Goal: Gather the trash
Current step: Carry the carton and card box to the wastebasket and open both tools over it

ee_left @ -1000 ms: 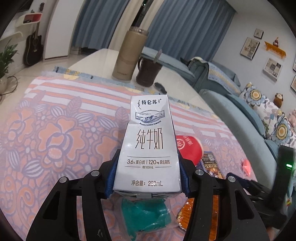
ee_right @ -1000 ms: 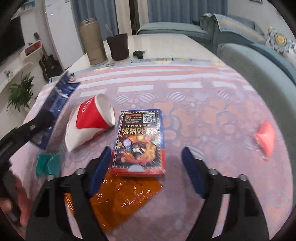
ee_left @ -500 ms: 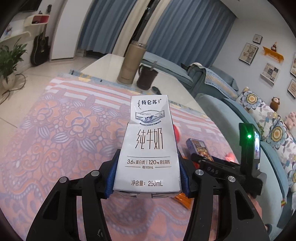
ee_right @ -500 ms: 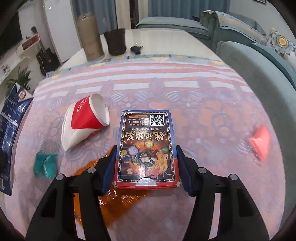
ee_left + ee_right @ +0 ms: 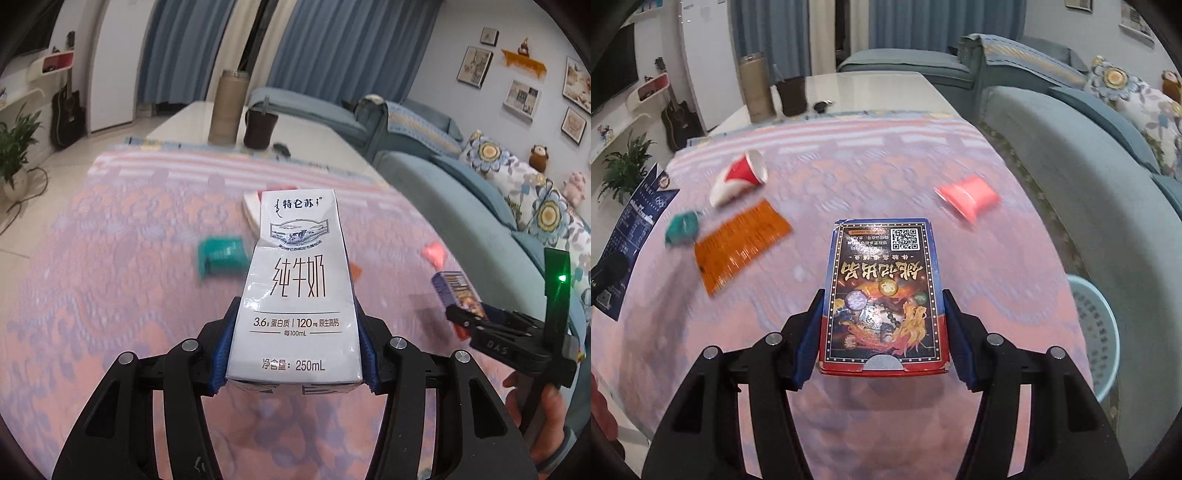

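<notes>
Right wrist: right gripper (image 5: 882, 339) clamped on card box (image 5: 882, 295), lifted off floral tablecloth (image 5: 849, 166).
Jaws just closed from wide around box; left gripper (image 5: 293, 349) grasping milk carton (image 5: 295, 291); both ready for blue basket (image 5: 1097, 332).

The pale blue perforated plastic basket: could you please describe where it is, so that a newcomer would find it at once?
Start at the long table under the pink floral tablecloth and go to its edge facing the grey-blue sofa. In the gap between them, below table level, stands the pale blue perforated plastic basket. It is the only round, hole-patterned container there; the litter all lies up on the cloth.
</notes>
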